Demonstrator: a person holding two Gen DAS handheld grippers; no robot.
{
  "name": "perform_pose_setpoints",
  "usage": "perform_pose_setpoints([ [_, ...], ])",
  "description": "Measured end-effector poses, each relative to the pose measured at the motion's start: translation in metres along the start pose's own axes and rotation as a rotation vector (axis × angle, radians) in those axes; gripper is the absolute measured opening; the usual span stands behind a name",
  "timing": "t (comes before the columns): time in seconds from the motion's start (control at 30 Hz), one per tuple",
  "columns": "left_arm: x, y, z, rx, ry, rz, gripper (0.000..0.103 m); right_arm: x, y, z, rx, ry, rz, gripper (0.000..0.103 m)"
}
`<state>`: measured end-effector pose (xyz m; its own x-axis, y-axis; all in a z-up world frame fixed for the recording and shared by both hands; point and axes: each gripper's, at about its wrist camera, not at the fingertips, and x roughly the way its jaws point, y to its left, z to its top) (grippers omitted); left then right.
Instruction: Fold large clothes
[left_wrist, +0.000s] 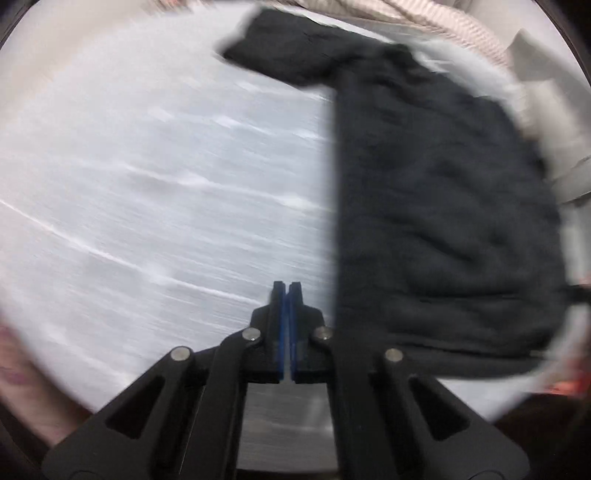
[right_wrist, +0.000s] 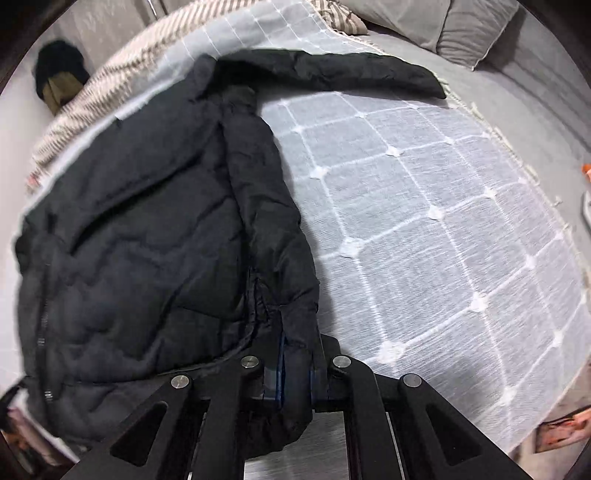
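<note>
The right gripper is clamped on the cuff end of a sleeve of a black padded jacket, dark fabric bunched between its blue pads, while the left gripper hangs with its jaws pressed together on nothing, just beside the jacket's straight left edge and over bare cloth. The jacket lies spread on a pale grid-stitched bedspread, its zip running down the near-left side in the right wrist view, and its other sleeve stretched out across the top toward the grey pillows. A striped blanket sits beyond the collar end, and a dark bundle rests by the wall. The step in hand appears to be the first sleeve fold: the gripped sleeve is ready to be carried across the body panel. The next move likely calls for lifting the cuff clear of the bedspread and laying it flat over the jacket's front before letting go; the puffy filling may spring back, so the free left gripper could be needed to press the body down. The left wrist view is blurred, so finer detail there is uncertain.
</note>
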<state>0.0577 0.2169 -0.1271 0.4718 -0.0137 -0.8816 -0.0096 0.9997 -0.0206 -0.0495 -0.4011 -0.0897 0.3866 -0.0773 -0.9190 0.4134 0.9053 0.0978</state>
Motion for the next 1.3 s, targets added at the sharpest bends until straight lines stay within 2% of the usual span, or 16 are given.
perform_pose_setpoints([
  [0.1,-0.019,0.004,0.007,0.021,-0.121,0.036,0.009,-0.007,-0.005,-0.002,0.003,-0.041,-0.078,0.026],
  [0.17,-0.04,0.005,0.007,0.021,-0.221,-0.06,0.048,-0.022,0.001,-0.002,-0.027,-0.087,-0.093,0.035],
  [0.2,-0.05,0.004,0.005,0.035,-0.269,-0.106,0.059,-0.028,0.006,-0.002,-0.049,-0.114,-0.083,0.039],
  [0.23,-0.061,-0.004,0.002,0.073,-0.32,-0.163,0.073,-0.035,0.01,-0.004,-0.07,-0.138,-0.067,0.054],
  [0.27,-0.067,-0.01,-0.001,0.109,-0.345,-0.203,0.076,-0.042,0.016,-0.006,-0.093,-0.163,-0.044,0.069],
  [0.4,-0.07,-0.061,-0.009,0.29,-0.333,-0.425,0.076,-0.066,0.059,-0.028,-0.282,-0.243,0.125,0.073],
  [0.57,-0.068,-0.113,-0.038,0.513,-0.259,-0.593,0.076,-0.063,0.112,-0.067,-0.647,-0.249,0.297,0.073],
  [0.7,-0.058,-0.142,-0.061,0.665,-0.195,-0.601,0.076,-0.06,0.142,-0.109,-0.894,-0.244,0.343,0.073],
  [0.8,-0.047,-0.162,-0.063,0.715,-0.183,-0.558,0.075,-0.05,0.159,-0.133,-1.027,-0.215,0.356,0.073],
  [0.83,-0.045,-0.166,-0.064,0.719,-0.179,-0.548,0.068,-0.045,0.165,-0.138,-1.06,-0.211,0.337,0.071],
  [0.9,-0.042,-0.172,-0.065,0.735,-0.178,-0.536,0.042,-0.034,0.175,-0.14,-1.081,-0.224,0.288,0.071],
  [0.93,-0.039,-0.175,-0.064,0.74,-0.176,-0.523,0.022,-0.029,0.178,-0.14,-1.076,-0.241,0.276,0.065],
  [0.97,-0.039,-0.176,-0.062,0.741,-0.182,-0.514,0.012,-0.026,0.181,-0.14,-1.078,-0.252,0.28,0.043],
  [1.03,-0.046,-0.171,-0.063,0.742,-0.213,-0.529,0.007,-0.025,0.186,-0.133,-1.086,-0.256,0.301,0.012],
  [1.17,-0.07,-0.152,-0.069,0.76,-0.258,-0.583,0.006,-0.05,0.171,-0.119,-1.058,-0.281,0.379,0.008],
  [1.3,-0.049,-0.153,-0.091,0.861,-0.114,-0.564,0.006,-0.038,0.16,-0.118,-1.078,-0.14,0.376,0.008],
])
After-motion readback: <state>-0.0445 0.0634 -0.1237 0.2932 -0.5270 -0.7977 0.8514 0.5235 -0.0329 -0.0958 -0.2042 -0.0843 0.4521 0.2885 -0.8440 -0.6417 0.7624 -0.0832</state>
